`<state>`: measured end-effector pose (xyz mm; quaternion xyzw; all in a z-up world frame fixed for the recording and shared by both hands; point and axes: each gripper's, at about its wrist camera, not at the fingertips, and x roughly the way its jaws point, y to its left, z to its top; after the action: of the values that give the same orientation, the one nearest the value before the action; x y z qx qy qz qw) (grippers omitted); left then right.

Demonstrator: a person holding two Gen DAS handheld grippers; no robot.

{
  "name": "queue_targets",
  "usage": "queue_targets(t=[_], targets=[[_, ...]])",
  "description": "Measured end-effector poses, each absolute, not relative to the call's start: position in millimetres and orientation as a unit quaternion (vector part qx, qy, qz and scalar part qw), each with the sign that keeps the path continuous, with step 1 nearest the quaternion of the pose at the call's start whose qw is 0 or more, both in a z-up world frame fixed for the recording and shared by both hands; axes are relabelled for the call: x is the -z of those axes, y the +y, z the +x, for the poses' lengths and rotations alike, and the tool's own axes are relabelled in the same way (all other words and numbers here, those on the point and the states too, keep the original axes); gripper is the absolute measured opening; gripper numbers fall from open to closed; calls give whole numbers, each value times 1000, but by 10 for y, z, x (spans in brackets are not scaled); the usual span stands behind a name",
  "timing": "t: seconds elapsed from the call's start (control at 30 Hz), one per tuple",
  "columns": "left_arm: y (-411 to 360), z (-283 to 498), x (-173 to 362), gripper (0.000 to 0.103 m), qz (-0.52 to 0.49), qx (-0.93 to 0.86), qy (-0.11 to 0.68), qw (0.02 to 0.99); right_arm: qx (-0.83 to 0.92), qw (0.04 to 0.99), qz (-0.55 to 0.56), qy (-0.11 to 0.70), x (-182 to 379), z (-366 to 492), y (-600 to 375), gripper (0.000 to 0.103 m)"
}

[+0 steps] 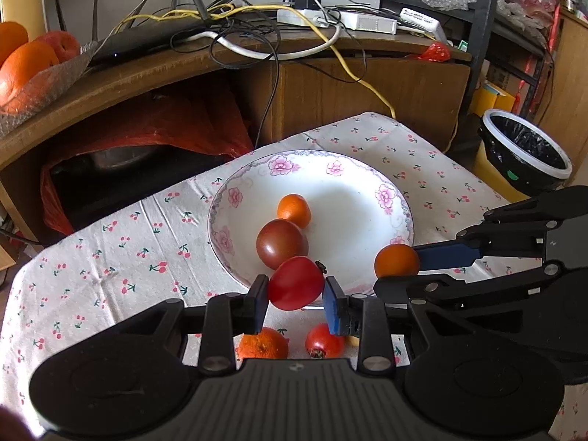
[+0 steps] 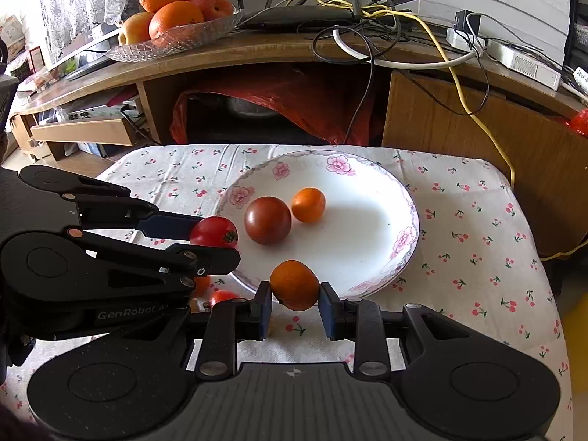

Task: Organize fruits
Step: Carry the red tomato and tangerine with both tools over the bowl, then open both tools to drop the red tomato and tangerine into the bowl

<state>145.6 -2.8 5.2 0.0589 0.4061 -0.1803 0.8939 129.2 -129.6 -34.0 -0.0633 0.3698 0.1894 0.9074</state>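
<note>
left claw [image 1: 296, 294] gripping red tomato [image 1: 296, 282], right claw [image 2: 296, 305] gripping small orange [image 2: 295, 285], "genrobot" lettering on left claw body

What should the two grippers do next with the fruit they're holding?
Probably carry both a little further over the plate and open the jaws. The left gripper holds a red tomato and the right gripper a small orange, both at the plate's near rim.

plate [image 2: 371, 268] on tablecloth [image 2: 477, 228] | two fruits [image 2: 267, 220] in plate | cabinet [image 2: 459, 117] behind
</note>
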Motion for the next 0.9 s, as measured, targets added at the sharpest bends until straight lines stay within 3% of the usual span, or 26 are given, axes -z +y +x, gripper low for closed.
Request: queue_targets(t=[0.9], targets=[[-43,1695,76,41,35,173,418,891,-179,911,-48,368,440,1507,-1393,30]])
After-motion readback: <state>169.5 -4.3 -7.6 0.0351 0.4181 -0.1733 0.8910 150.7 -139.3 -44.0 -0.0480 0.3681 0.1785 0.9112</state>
